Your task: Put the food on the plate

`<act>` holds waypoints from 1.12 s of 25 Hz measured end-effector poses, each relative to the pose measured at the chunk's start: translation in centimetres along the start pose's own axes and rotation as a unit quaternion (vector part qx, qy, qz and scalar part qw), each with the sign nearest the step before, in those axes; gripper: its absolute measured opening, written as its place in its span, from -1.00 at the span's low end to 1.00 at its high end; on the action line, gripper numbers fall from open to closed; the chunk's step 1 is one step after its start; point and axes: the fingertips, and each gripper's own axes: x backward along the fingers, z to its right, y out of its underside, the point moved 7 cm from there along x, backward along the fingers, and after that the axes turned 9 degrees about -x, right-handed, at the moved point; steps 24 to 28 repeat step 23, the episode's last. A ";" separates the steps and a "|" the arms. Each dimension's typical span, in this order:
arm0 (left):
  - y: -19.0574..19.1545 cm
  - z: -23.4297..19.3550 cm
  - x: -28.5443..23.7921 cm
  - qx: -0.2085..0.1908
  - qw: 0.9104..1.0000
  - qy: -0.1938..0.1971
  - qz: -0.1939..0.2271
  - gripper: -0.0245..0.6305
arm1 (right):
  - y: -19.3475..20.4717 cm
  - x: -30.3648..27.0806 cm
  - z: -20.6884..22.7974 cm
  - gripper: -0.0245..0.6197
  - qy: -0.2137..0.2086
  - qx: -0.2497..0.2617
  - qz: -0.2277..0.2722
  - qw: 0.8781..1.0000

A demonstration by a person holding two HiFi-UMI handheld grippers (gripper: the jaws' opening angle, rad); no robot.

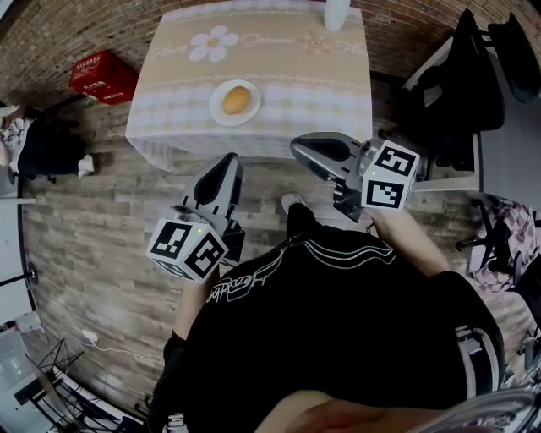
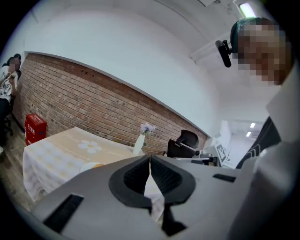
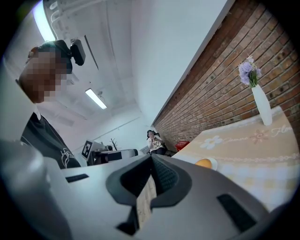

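The left gripper (image 2: 150, 159) has its jaws closed tip to tip with nothing between them; below the tips only a thin sliver of background shows through the gap between the dark pads. The right gripper (image 3: 151, 157) is in the same state, jaws pressed together at the tips and empty. In the head view both grippers are held in the air, near the person's black shirt (image 1: 338, 338) and short of the table (image 1: 321, 93); the left one is at the left and a little nearer, the right one at the right with its marker cube (image 1: 389, 176) turned up toward the camera. Neither gripper touches the table or anything on it.

The food (image 1: 237, 100), a round golden-brown piece, lies on the white plate (image 1: 215, 108); the plate stands on the near half of the table, slightly left of its middle and well apart from both grippers. The table wears a pale checked cloth printed with a white flower; a white vase (image 1: 336, 13) with lilac flowers stands at its far edge, toward the right. Under the grippers and round the table is a wooden floor (image 1: 93, 211); a red crate (image 1: 103, 76) sits on it left of the table, close to the brick wall (image 1: 76, 30) that runs behind. Black office chairs (image 1: 473, 84) stand to the right of the table; a seated person (image 1: 30, 139) shows at the far left.
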 end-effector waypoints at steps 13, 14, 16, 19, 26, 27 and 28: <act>-0.4 1.9 0.9 -0.001 1.000 0.004 0.003 -0.89 | -0.1 1.0 -1.7 -0.93 0.004 0.016 0.005 1.000; -0.4 1.9 0.9 -0.002 1.000 0.004 0.003 -0.89 | -0.1 1.1 -1.7 -0.93 0.004 0.016 0.006 1.000; -0.5 2.0 0.8 -0.003 1.000 0.003 0.003 -0.89 | -0.1 1.2 -1.7 -0.93 0.005 0.016 0.007 1.000; -0.4 2.0 0.6 -0.004 1.000 0.003 0.002 -0.89 | -0.2 1.2 -1.6 -0.93 0.006 0.016 0.008 1.000; -0.2 2.1 0.3 -0.001 1.000 0.002 0.001 -0.89 | -0.1 1.3 -1.4 -0.93 0.007 0.017 0.007 1.000; -0.2 2.1 0.3 -0.001 1.000 0.002 0.001 -0.89 | -0.1 1.3 -1.4 -0.93 0.007 0.017 0.007 1.000; -0.2 2.1 0.3 -0.001 1.000 0.002 0.001 -0.89 | -0.1 1.3 -1.4 -0.93 0.007 0.017 0.007 1.000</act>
